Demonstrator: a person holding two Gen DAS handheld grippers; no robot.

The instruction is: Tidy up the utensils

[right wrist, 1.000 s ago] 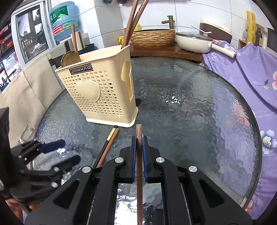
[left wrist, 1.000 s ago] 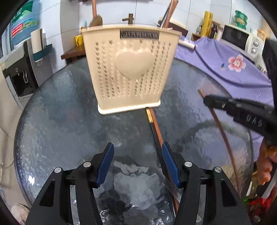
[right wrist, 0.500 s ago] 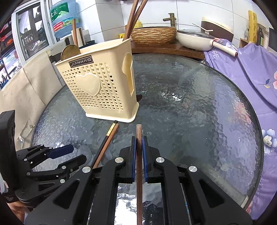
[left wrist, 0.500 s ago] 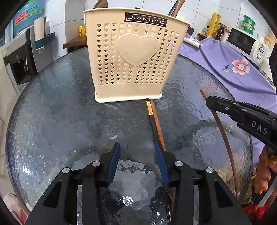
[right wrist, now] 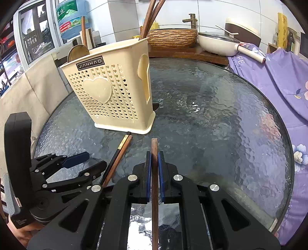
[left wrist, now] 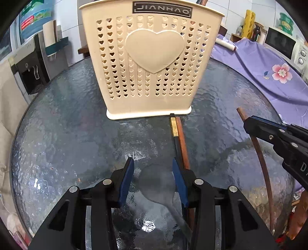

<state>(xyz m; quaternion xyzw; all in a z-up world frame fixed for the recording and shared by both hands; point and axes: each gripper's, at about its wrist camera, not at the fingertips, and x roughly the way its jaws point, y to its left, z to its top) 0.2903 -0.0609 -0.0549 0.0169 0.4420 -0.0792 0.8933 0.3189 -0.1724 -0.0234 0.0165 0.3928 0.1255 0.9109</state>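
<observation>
A cream perforated utensil holder [left wrist: 152,63] [right wrist: 113,92] stands on the round glass table [left wrist: 63,138], with a wooden spoon [right wrist: 77,52] and brown chopsticks [right wrist: 150,17] upright in it. In front of its base lie a black gold-banded chopstick and a brown one [left wrist: 178,138] [right wrist: 123,148]. My left gripper [left wrist: 153,166] [right wrist: 96,159] is low over the glass, its blue pads against the bowl of a translucent spoon [left wrist: 156,180]. My right gripper [right wrist: 154,155] [left wrist: 269,132] is shut on a single brown chopstick [right wrist: 154,173] that points at the holder.
A purple flowered cloth [right wrist: 279,80] drapes the right side. Behind the table are a wicker bowl [right wrist: 173,38], a white pan [right wrist: 217,44], a water dispenser [left wrist: 30,73] and a microwave [left wrist: 284,44]. A person's hand [right wrist: 25,234] holds the left tool.
The left gripper's jaws narrowed around the translucent spoon and it moved closer to the holder, which now looms larger. The right gripper and its chopstick stayed put.
</observation>
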